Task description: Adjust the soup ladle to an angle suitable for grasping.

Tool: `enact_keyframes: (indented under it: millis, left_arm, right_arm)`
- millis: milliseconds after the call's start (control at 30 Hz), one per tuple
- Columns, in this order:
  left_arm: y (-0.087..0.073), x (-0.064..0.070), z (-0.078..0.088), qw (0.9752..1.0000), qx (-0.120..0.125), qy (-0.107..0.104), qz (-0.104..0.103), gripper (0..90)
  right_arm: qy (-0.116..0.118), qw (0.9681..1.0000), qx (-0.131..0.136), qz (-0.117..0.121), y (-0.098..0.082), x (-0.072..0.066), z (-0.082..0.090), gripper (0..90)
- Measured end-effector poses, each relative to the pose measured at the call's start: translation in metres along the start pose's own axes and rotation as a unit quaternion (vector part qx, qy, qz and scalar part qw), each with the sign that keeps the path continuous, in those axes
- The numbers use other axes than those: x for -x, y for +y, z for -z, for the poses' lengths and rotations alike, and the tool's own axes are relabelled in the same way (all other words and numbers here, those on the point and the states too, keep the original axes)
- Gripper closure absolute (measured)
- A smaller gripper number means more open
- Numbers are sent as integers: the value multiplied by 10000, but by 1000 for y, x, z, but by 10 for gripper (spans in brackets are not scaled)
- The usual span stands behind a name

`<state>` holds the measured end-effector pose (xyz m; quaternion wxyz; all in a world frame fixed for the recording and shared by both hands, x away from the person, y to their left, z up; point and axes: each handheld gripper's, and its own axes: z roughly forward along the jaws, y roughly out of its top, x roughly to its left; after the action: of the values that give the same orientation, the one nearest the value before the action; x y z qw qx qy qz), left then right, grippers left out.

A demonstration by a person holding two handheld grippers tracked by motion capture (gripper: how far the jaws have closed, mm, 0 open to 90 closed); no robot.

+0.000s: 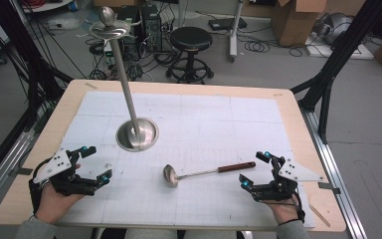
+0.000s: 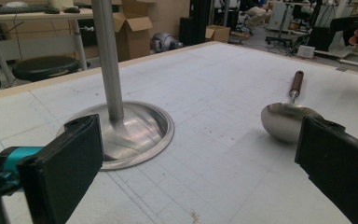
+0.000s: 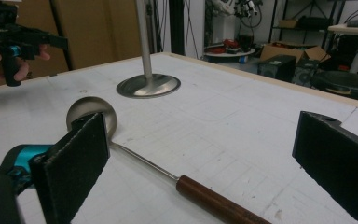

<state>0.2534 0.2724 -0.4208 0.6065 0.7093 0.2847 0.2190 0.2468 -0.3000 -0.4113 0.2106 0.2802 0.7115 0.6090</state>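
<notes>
White gridded paper covers the wooden bench (image 1: pixel 40 144). Nearest, at seven o'clock, the left hand-held gripper (image 1: pixel 92 164) is wide apart and holds nothing; at five o'clock the right hand-held gripper (image 1: pixel 257 170) is just as loose. Between them, near six o'clock, lies the ladle (image 1: pixel 199 173), probably hard, slippery and light; its brown handle (image 3: pixel 219 201) looks the best grip. Farther, at eleven o'clock, stands the metal stand (image 1: pixel 137 133). From up high you see its top hook; the left gripper view misses that.

Even, bright overhead light on the pale worktop (image 1: pixel 219 114), soft shadows only, mild glare off the steel stand base (image 2: pixel 135 133), near claws slightly blurred, bg soft w/ edge distortion.
</notes>
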Motion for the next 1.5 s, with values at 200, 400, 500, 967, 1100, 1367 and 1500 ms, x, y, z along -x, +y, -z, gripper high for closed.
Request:
enact_keyframes:
  millis: [200, 400, 500, 967, 1100, 1367, 1500]
  left_arm:
    - [0, 0, 0, 10000, -2, 11, -4, 17]
    - [0, 0, -1, 10000, -7, 35, -1, 17]
    - [0, 0, -2, 10000, -47, -26, 5, 17]
    - [-1, 0, -4, 10000, -91, 36, 10, 17]
    - [-1, 0, -4, 9999, -92, 41, 4, 17]
    - [-1, 0, -4, 9999, -136, 50, -6, 17]
    - [-2, 0, -5, 9998, -169, 78, -17, 17]
  right_arm:
    - [42, 9999, -109, 10, -1, -1, -2, 30]
    - [97, 9998, -190, -17, -2, -1, -3, 75]
    - [207, 9990, 41, -385, -2, 0, 0, 311]
    - [43, 9990, -437, -76, -7, -6, -5, 900]
    - [70, 9975, -696, -130, -10, -6, -11, 900]
    - [-151, 9925, -1214, -56, -18, -7, -23, 900]
    - [-206, 9880, -1500, -299, -21, -5, -28, 900]
